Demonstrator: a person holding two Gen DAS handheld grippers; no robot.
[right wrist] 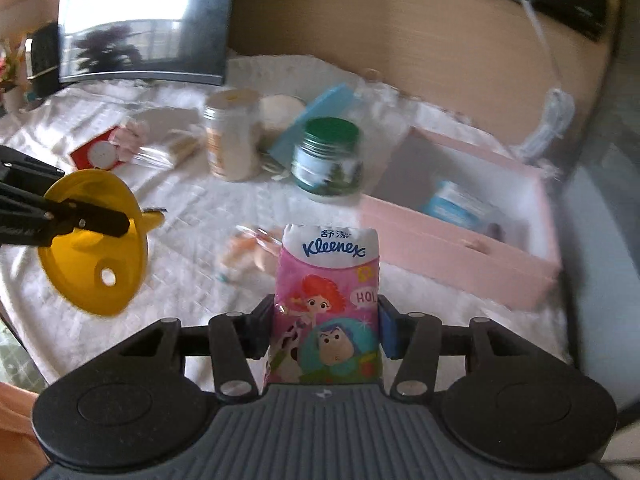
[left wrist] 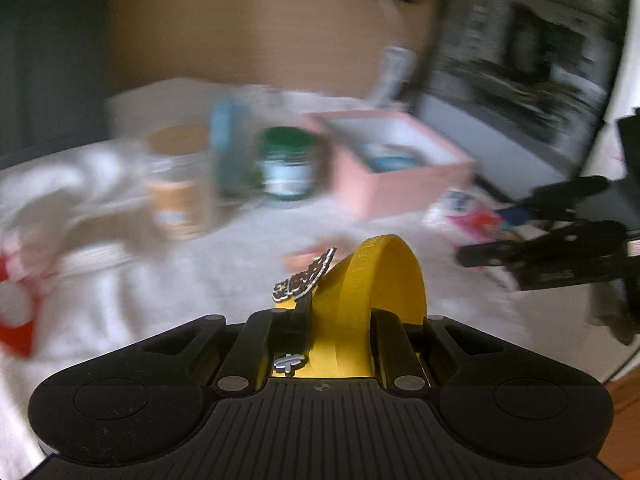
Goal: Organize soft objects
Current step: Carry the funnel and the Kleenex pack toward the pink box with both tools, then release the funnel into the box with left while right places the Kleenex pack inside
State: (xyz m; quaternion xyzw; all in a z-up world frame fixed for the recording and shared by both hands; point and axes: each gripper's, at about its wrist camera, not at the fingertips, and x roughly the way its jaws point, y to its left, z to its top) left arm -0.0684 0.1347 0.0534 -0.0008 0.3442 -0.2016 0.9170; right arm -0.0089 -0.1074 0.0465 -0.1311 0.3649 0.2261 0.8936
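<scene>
My left gripper [left wrist: 332, 332] is shut on a soft yellow silicone piece [left wrist: 384, 280]; in the right wrist view it shows as a yellow disc with a hole [right wrist: 96, 248], held above the white cloth at the left. My right gripper [right wrist: 326, 332] is shut on a pink Kleenex tissue pack [right wrist: 328, 304] with cartoon figures, held upright above the cloth. A pink open box [right wrist: 460, 248] lies ahead to the right with a blue-and-white pack [right wrist: 456, 204] inside. The box also shows in the blurred left wrist view [left wrist: 400, 176].
On the white cloth [right wrist: 192, 208] stand a green-lidded jar [right wrist: 328, 160], a tall pale jar [right wrist: 232, 140], a blue box [right wrist: 316, 116] and a red card [right wrist: 100, 152]. A small peach soft object [right wrist: 248, 252] lies ahead. A dark monitor [right wrist: 144, 20] stands at the back left.
</scene>
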